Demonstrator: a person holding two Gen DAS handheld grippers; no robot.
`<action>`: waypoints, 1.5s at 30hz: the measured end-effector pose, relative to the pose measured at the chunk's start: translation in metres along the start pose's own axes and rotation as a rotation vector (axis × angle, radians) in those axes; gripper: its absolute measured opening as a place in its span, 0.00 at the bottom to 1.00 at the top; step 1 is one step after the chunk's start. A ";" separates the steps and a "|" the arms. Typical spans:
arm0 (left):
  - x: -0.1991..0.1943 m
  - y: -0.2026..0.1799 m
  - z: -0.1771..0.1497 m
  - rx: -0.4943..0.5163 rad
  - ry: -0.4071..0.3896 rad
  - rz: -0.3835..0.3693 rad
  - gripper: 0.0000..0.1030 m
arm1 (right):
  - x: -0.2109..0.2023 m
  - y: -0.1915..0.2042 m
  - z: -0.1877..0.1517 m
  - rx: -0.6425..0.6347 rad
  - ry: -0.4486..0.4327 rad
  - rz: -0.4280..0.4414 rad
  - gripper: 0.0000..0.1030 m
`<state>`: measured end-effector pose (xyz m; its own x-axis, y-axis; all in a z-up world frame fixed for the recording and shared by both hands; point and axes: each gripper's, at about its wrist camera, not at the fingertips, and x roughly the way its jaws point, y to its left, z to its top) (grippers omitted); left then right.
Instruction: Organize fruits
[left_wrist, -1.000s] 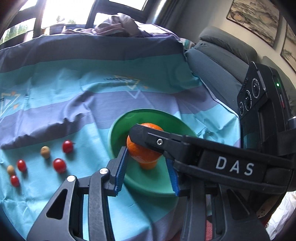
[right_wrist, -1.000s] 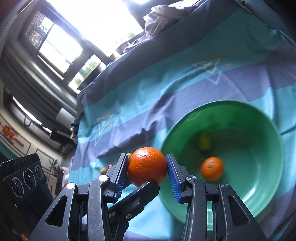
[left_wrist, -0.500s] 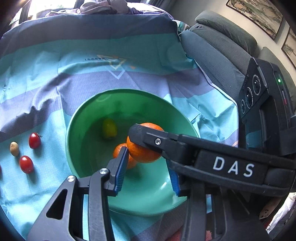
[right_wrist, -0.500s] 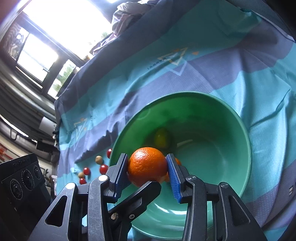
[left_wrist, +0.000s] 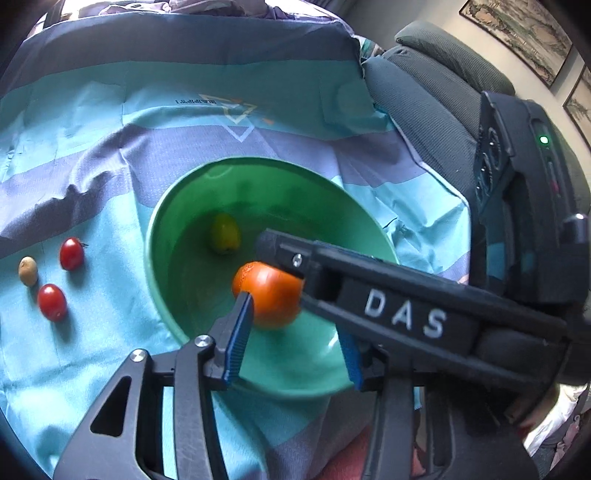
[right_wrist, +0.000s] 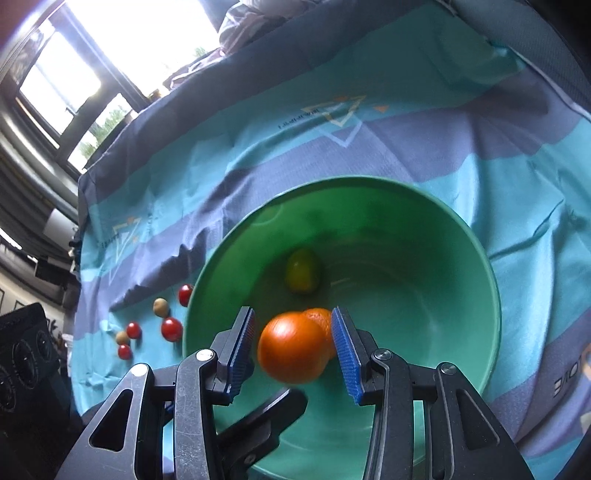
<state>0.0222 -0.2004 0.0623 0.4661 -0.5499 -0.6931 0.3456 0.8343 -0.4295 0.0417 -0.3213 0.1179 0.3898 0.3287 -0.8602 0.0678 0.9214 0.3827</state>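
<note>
A green bowl (right_wrist: 476, 258) (left_wrist: 177, 236) sits on a striped blue cloth. My right gripper (right_wrist: 293, 349) is open just above the bowl; a large orange (right_wrist: 293, 352) (left_wrist: 275, 299), blurred, is loose between its blue pads, touching neither. A smaller orange (right_wrist: 319, 317) and a yellow-green fruit (right_wrist: 303, 275) (left_wrist: 225, 234) lie in the bowl. My left gripper (left_wrist: 295, 332) is open and empty over the bowl's near rim, under the right gripper's finger (left_wrist: 388, 306).
Red cherry tomatoes (left_wrist: 72, 253) (left_wrist: 51, 301) and small tan fruits (left_wrist: 27, 271) lie on the cloth left of the bowl; they also show in the right wrist view (right_wrist: 171, 328). A grey sofa (left_wrist: 424, 92) stands at the right.
My right gripper has opened and let go of the large orange, which now drops into the bowl. Both grippers have moved further over the bowl.
</note>
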 end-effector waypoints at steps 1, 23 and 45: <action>-0.008 0.003 -0.002 -0.004 -0.013 0.005 0.49 | -0.002 0.002 0.000 -0.009 -0.013 0.007 0.45; -0.152 0.192 -0.062 -0.389 -0.187 0.379 0.65 | -0.002 0.085 -0.014 -0.202 -0.089 0.084 0.53; -0.123 0.229 -0.053 -0.414 -0.136 0.466 0.44 | 0.109 0.173 -0.030 -0.316 0.183 0.060 0.45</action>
<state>0.0006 0.0601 0.0184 0.6001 -0.1025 -0.7933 -0.2495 0.9183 -0.3074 0.0680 -0.1200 0.0801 0.2121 0.3890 -0.8965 -0.2479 0.9088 0.3357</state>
